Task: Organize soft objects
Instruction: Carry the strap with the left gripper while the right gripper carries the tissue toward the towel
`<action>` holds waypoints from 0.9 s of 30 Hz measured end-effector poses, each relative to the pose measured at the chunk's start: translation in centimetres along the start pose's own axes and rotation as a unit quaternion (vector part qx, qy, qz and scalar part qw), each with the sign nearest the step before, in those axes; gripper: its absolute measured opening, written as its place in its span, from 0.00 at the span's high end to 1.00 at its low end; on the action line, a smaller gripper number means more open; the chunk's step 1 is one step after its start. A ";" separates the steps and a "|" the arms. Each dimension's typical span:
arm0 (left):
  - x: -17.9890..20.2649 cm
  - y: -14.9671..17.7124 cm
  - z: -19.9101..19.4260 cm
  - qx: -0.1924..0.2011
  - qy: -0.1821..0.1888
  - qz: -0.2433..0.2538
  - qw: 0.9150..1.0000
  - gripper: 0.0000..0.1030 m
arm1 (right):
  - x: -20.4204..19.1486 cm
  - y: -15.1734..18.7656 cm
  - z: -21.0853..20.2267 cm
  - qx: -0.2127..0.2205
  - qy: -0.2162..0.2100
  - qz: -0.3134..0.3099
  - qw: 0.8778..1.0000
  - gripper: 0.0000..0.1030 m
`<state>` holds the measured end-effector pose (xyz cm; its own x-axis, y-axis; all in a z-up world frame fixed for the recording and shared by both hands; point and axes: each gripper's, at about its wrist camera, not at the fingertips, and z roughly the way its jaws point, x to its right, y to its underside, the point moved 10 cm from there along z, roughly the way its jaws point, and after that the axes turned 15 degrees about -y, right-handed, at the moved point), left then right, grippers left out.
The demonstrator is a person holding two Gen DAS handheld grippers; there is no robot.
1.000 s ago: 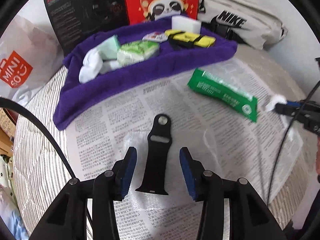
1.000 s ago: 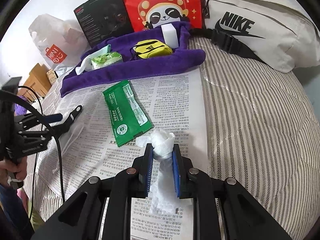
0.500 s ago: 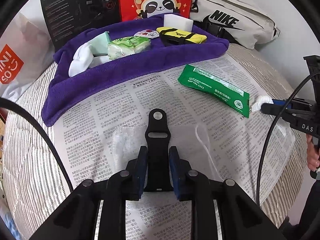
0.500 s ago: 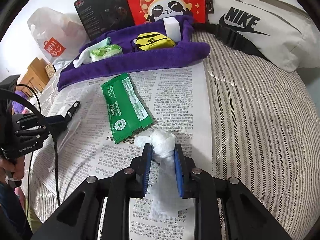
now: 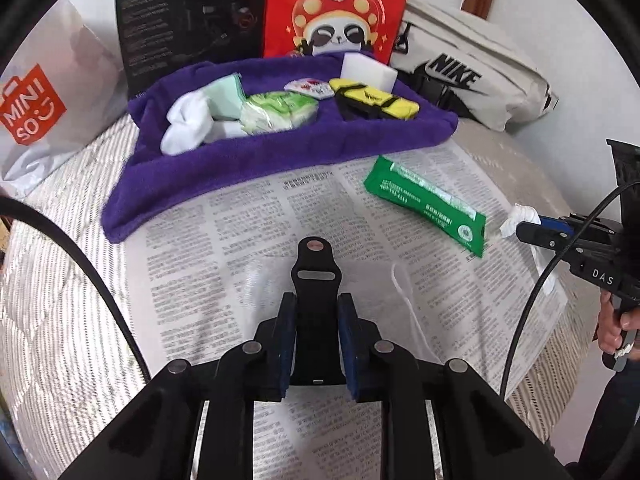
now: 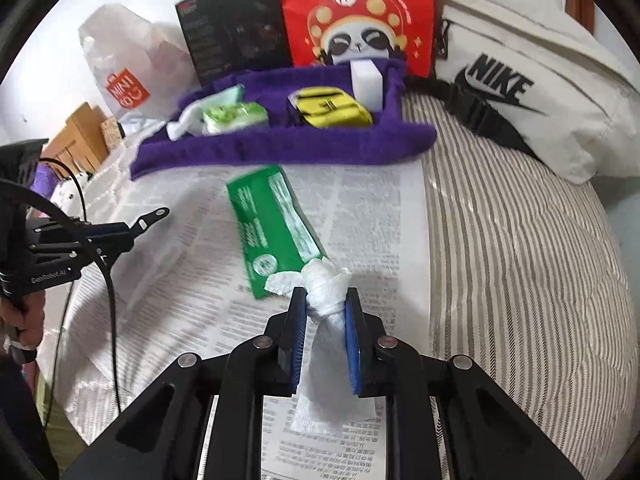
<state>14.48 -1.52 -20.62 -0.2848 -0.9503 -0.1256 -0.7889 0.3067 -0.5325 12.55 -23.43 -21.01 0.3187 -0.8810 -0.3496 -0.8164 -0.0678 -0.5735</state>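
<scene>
Two claws, both full. My left claw (image 5: 316, 344) has just closed on the black strap (image 5: 315, 280) — pads pinching its lower part, its rounded end poking out ahead, over the newspaper (image 5: 248, 232). My right claw (image 6: 325, 328) is clamped on the knotted white tissue (image 6: 326, 292), just past the near end of the green packet (image 6: 272, 232). Beyond the packet lies the purple towel (image 5: 248, 168) with socks, wipes and a yellow pouch on it.
</scene>
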 end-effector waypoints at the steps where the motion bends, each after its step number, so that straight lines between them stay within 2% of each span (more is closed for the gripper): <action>1: -0.3 -0.1 -0.3 0.003 0.000 -0.003 1.000 0.81 | -0.2 -0.2 -0.2 0.003 -0.002 -0.001 1.000 0.82; 12: -1.0 -1.3 -1.9 0.017 0.010 -0.012 1.000 0.81 | -1.8 -2.8 -0.3 0.008 -0.014 -0.013 1.000 0.82; 27: -3.2 -5.4 -3.3 0.033 0.013 -0.033 0.999 0.81 | -3.8 -7.4 1.1 0.003 -0.040 -0.022 0.999 0.82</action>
<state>17.89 -0.01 -14.61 -0.2482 -0.9663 -0.0679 -0.7685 0.2391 -0.5936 17.86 -19.10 -16.24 0.3910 -0.8375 -0.3818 -0.7986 -0.1024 -0.5932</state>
